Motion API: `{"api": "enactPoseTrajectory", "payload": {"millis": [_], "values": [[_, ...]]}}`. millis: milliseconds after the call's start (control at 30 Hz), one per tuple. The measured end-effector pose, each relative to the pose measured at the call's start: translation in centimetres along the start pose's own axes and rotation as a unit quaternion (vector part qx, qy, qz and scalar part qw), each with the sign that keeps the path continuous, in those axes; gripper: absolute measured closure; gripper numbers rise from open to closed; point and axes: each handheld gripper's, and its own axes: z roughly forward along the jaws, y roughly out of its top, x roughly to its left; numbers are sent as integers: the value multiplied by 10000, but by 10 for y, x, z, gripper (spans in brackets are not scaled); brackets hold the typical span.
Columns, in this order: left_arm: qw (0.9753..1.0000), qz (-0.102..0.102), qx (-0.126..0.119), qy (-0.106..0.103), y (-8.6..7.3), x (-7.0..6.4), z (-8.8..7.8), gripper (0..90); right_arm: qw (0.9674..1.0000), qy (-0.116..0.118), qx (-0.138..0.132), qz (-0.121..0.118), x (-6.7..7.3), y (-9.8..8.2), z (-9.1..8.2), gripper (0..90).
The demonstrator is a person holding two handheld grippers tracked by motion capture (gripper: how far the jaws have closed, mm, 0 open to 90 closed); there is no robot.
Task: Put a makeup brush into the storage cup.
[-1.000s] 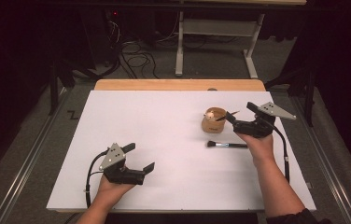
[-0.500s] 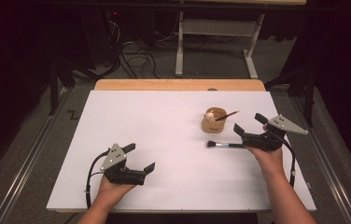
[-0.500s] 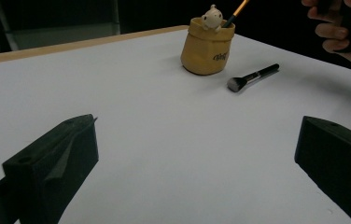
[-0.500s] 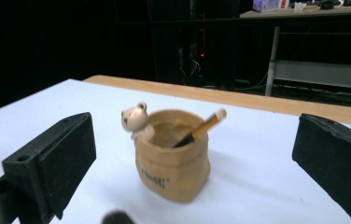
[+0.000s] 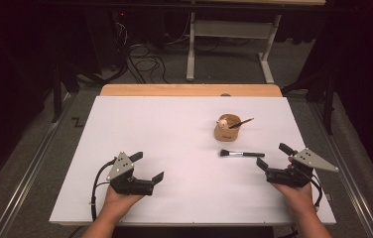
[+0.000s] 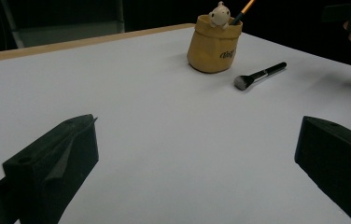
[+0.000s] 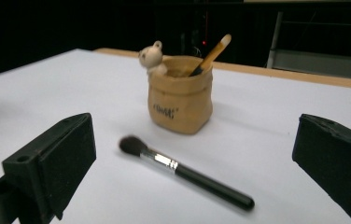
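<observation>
Overall, white table surface takes up most of the high view, with a strip of wooden edge along its far side. Dark floor and cables beyond.

Left gripper rests at the near left of the table, held in the person's left hand. Jaws spread wide, nothing between them; in the left gripper view both black jaws stand far apart over bare white surface.

Right gripper sits at the near right, held in the right hand. Jaws likewise spread wide and empty. In the right gripper view they frame the brush and the pot from a short way back, touching neither.

Tan sack-shaped pot stands upright right of centre, toward the far half of the table. Dark lettering on its front, not legible. A small pale bear figure perches on its rim. One brush with an orange handle leans in the pot, handle end up and tilted toward the right of the table.

Black makeup brush lies flat on the table just on the near side of the pot, apart from it. Dark bristle head points to the table's left, silver ferrule behind it, and the handle tip points toward the right gripper, near it but not in contact.
</observation>
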Motion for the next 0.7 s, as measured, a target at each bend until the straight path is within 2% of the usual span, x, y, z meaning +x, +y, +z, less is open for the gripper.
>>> {"api": "enactPoseTrajectory", "payload": {"millis": [67,133,200,367,433,567,700], "values": [[10000,6,47,1,-1,1,1,1,10000,45,-33,6,3,-3,-7,3],[10000,-59,63,3,-2,3,1,1,9999,43,-86,-68,7,-3,-13,3],[9999,-116,64,14,-4,4,1,1,9999,78,-124,-44,9,-3,-17,3],[10000,-73,-12,12,-2,3,-1,1,9999,66,-130,-44,10,-3,-17,3],[9999,-120,-54,14,-1,4,-1,1,9999,53,-124,-17,10,-4,-17,3],[9999,-124,21,1,-3,3,0,1,9999,7,-119,8,9,-6,-20,3],[9999,-148,-37,-14,-2,3,1,1,10000,24,-63,-18,10,-7,-21,3]]}}
